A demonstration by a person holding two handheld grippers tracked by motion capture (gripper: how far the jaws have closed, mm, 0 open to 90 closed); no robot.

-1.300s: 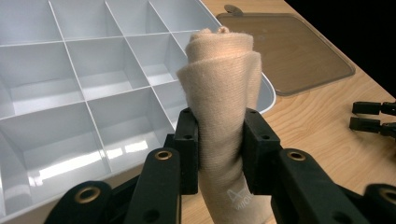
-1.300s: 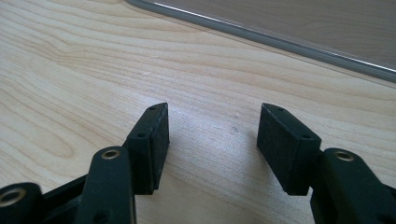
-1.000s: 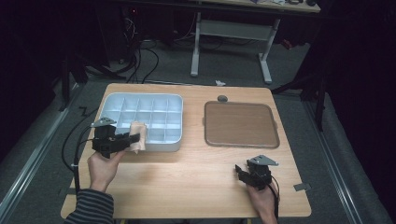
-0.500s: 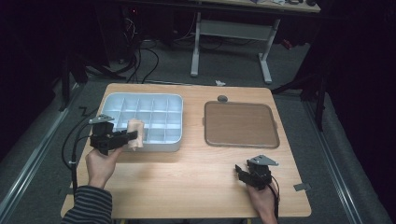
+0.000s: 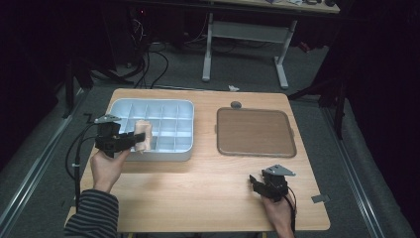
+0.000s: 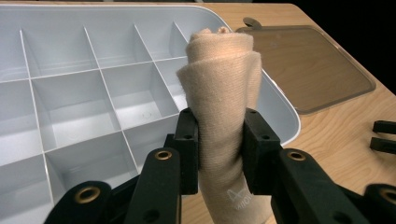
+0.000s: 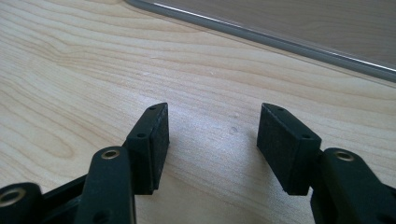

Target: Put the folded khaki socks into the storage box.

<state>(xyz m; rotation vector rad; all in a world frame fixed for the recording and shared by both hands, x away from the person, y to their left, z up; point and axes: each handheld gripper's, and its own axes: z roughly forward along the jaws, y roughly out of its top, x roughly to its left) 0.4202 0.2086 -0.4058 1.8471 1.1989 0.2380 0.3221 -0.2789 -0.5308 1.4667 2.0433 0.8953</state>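
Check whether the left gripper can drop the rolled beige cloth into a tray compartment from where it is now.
Probably yes. The left gripper holds the rolled cloth at the near edge of the divided tray, whose compartments look bare, and nothing stands between them.

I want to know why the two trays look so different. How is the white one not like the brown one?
The white tray is deep and split into many small compartments; the brown tray is flat with one plain surface. The white tray sits on the left half of the table, the brown tray on the right. Both are rectangular with rounded corners.
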